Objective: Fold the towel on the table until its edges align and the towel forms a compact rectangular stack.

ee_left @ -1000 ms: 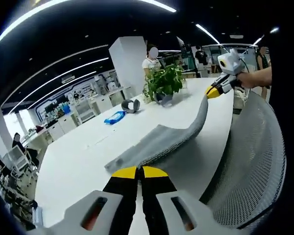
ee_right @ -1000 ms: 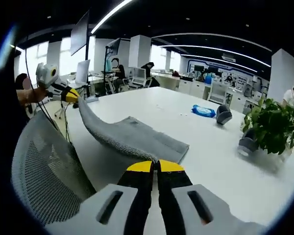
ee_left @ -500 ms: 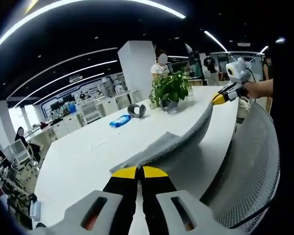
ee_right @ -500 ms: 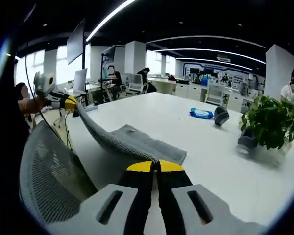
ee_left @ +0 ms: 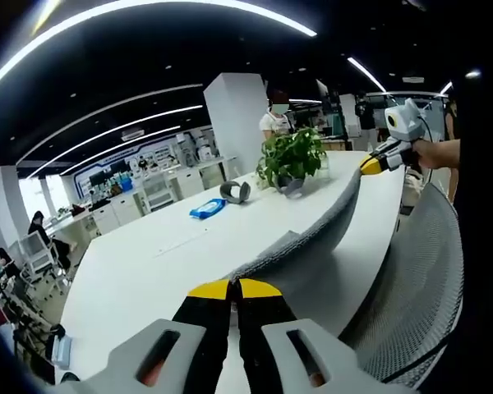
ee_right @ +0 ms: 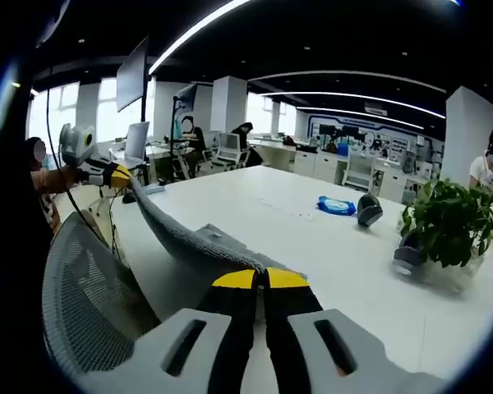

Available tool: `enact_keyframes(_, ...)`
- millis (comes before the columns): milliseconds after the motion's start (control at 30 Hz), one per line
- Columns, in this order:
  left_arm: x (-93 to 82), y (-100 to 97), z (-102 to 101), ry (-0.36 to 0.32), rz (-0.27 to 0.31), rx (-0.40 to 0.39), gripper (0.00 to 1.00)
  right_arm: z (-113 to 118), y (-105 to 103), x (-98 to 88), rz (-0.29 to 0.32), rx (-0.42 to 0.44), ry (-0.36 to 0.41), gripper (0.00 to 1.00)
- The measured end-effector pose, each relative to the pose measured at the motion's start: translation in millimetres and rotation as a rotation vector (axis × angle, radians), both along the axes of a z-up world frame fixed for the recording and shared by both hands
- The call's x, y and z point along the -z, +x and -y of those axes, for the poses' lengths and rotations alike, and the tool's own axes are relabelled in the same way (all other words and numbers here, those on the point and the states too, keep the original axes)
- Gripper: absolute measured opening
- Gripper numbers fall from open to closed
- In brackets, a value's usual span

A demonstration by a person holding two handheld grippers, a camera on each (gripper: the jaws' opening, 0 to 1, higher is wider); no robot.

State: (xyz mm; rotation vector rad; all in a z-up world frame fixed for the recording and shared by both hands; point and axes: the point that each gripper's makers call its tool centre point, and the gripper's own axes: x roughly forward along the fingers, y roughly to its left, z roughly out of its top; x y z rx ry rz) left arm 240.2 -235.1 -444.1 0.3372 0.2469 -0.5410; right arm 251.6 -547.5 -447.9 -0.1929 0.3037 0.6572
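Note:
A grey towel (ee_left: 312, 238) hangs stretched between the two grippers above the white table (ee_left: 140, 271). In the left gripper view my left gripper (ee_left: 234, 289) is shut on one towel corner. The right gripper (ee_left: 370, 164), held by a hand at the upper right, pinches the other end. In the right gripper view my right gripper (ee_right: 259, 279) is shut on the towel (ee_right: 177, 238), which sags away to the left gripper (ee_right: 119, 176) at the far left. The towel's far part droops toward the table (ee_right: 312, 238); whether it touches is hidden.
A grey mesh chair back (ee_left: 411, 295) (ee_right: 90, 304) stands between me and the table edge. On the table sit a potted plant (ee_left: 292, 156) (ee_right: 448, 222), a blue packet (ee_left: 207, 210) (ee_right: 337, 204) and a grey rounded object (ee_left: 236, 192) (ee_right: 368, 209). People and desks fill the background.
Both grippers have risen with the towel. The part that lay spread on the table has been drawn up, and the towel now hangs as a tighter band between them.

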Motion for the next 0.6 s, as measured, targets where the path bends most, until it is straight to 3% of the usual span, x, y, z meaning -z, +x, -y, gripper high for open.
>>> enact_keyframes(367, 1.6, -1.3, -0.9, 0.010, -0.009, -0.002, 0.02, -2.2, 4.2, 2.7, -0.002, -0.007, -0.016, 0.00)
enact_keyframes(600, 10.4, 17.1, -1.4, 0.068, -0.034, 0.027, 0.02, -2.8, 22.3, 12.8, -0.019, -0.010, -0.035, 0.00)
